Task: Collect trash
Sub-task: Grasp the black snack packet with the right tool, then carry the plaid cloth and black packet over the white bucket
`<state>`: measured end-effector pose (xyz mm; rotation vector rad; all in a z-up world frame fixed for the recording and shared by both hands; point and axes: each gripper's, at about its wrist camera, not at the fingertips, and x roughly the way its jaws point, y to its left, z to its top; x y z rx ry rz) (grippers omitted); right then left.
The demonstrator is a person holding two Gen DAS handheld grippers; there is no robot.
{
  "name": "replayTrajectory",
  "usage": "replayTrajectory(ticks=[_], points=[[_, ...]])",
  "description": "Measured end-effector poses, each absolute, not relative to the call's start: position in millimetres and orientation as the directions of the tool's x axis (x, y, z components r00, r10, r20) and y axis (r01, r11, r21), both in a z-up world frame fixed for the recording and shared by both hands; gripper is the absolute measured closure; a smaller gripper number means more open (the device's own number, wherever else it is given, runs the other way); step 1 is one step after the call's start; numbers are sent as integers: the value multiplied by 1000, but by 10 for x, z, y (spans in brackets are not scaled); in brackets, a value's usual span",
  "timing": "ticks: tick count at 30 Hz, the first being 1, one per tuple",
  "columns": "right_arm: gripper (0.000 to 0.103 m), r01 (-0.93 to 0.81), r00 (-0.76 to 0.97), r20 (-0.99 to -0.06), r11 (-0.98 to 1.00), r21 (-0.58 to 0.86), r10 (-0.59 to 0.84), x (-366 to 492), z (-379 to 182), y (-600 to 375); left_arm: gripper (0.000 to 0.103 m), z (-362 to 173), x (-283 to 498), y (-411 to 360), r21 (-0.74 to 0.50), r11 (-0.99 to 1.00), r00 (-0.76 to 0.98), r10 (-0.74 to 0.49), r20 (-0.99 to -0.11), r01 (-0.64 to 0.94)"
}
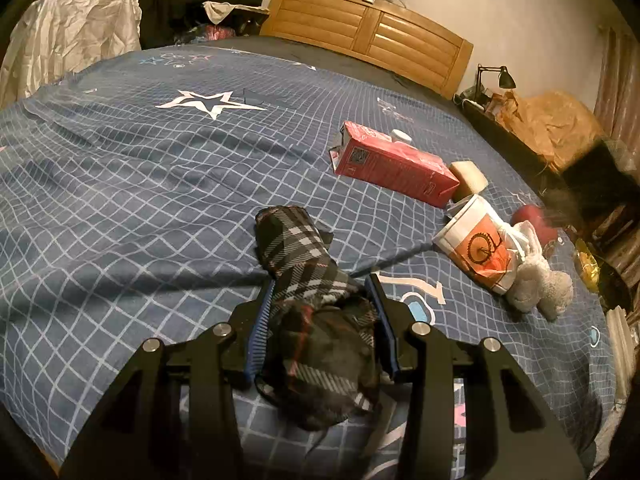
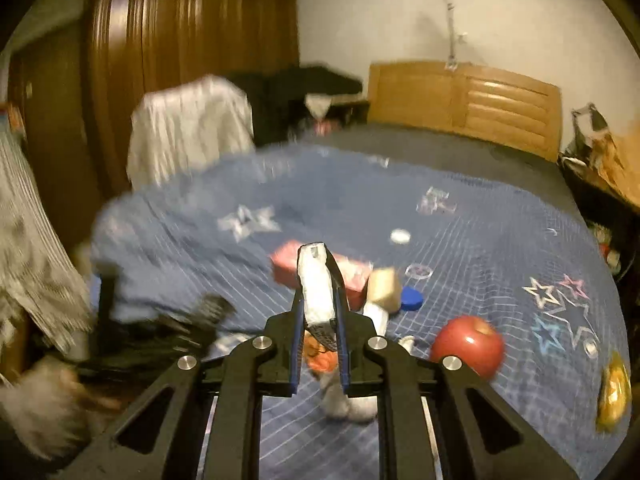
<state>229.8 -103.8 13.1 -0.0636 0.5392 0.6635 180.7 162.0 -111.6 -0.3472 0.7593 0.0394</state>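
A dark plaid cloth (image 1: pixel 296 244) lies bunched on the blue checked bedspread (image 1: pixel 120 168), and my left gripper (image 1: pixel 320 282) is shut on it, pads pressing both sides. My right gripper (image 2: pixel 318 280) is shut on a flat white packet (image 2: pixel 316 292), held up above the bed. To the right lie a red carton (image 1: pixel 394 164), a paper cup with an orange bicycle print (image 1: pixel 476 246), a beige block (image 1: pixel 470 178) and a white cap (image 1: pixel 401 135). The right wrist view is blurred; the carton (image 2: pixel 356 276) shows behind the packet.
A red apple (image 2: pixel 466 346), a blue lid (image 2: pixel 412 298) and a yellow wrapper (image 2: pixel 612 392) lie near the bed's right edge. A white fluffy cloth (image 1: pixel 536 284) rests against the cup. A wooden headboard (image 1: pixel 372 32) stands at the back, a cluttered side table (image 1: pixel 520 120) to the right.
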Motion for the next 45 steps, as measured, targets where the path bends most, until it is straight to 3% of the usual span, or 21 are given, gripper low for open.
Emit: replayTrajectory(ticks=[4, 7, 10, 14, 16, 18, 20, 22, 27, 30, 32, 33, 40, 43, 45], points=[[88, -552, 668, -453, 801, 230, 590, 1901, 309, -1629, 61, -1117, 1808, 1621, -293, 943, 727, -89, -681, -159], [88, -498, 673, -505, 836, 230, 540, 1642, 215, -1917, 61, -1118, 1813, 1620, -290, 943, 726, -87, -682, -160], [88, -443, 691, -592, 890, 107, 415, 1369, 2, -2042, 61, -1118, 1829, 1591, -263, 951, 719, -68, -691, -163], [88, -447, 720, -643, 883, -143, 261, 1119, -517, -1882, 61, -1117, 1845, 1562, -249, 954, 714, -57, -698, -167], [87, -466, 724, -643, 864, -190, 249, 1045, -744, -1789, 60, -1116, 1849, 1559, -247, 955, 712, -56, -700, -167], [81, -485, 727, -635, 850, -207, 260, 982, -874, -1714, 59, -1112, 1847, 1537, -238, 956, 710, -49, -703, -170], [59, -497, 729, -629, 841, -214, 270, 907, -899, -1678, 59, -1113, 1856, 1512, -222, 960, 707, -38, -707, -171], [44, -499, 749, -604, 832, -243, 273, 873, -894, -1653, 59, -1113, 1864, 1502, -214, 962, 704, -32, -710, -172], [43, -547, 752, -595, 772, -323, 284, 864, -933, -1658, 59, -1120, 1861, 1503, -208, 963, 702, -30, -712, -171], [38, -640, 600, -691, 760, -111, 404, 1039, -816, -1794, 59, -1125, 1855, 1510, -206, 964, 701, -29, -713, -169], [7, -635, 570, -692, 772, -27, 444, 1116, -761, -1851, 59, -1127, 1853, 1510, -205, 964, 700, -29, -713, -169], [4, -601, 583, -679, 800, 9, 446, 1177, -746, -1889, 59, -1125, 1855, 1508, -206, 964, 700, -29, -713, -169], [7, -480, 568, -696, 864, 153, 439, 1462, -1043, -1940, 59, -1125, 1845, 1465, -196, 967, 696, -27, -718, -164], [36, -489, 560, -712, 863, 129, 424, 1449, -1111, -1884, 59, -1123, 1846, 1454, -194, 967, 694, -27, -719, -164], [37, -479, 571, -697, 866, 147, 434, 1420, -1111, -1918, 59, -1123, 1846, 1454, -192, 968, 694, -26, -720, -164]])
